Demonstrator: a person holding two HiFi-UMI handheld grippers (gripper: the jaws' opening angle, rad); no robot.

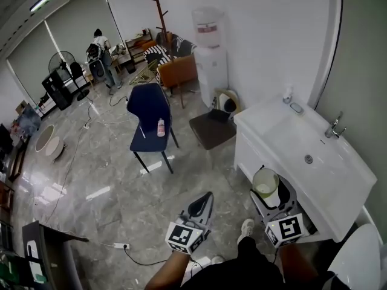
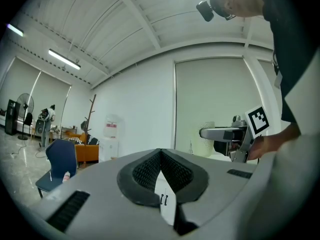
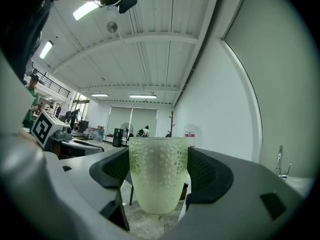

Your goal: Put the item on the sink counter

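A pale green, bumpy translucent cup (image 3: 158,176) stands upright between the black pads of my right gripper (image 3: 159,159), which is shut on its sides. In the head view the cup (image 1: 265,179) and right gripper (image 1: 269,192) hang in front of the white sink counter (image 1: 266,121), level with its front left edge and not over it. My left gripper (image 1: 205,199) is shut with nothing in it, held left of the right one over the floor. Its closed jaws (image 2: 160,153) point into the room.
The counter has a basin with a drain (image 1: 308,159), a faucet (image 1: 334,126) at the back and a small bottle (image 1: 288,94) at the far corner. A toilet (image 1: 363,258) is at the lower right. A blue chair (image 1: 148,109) holding a bottle (image 1: 161,127) and a water dispenser (image 1: 210,47) stand farther off.
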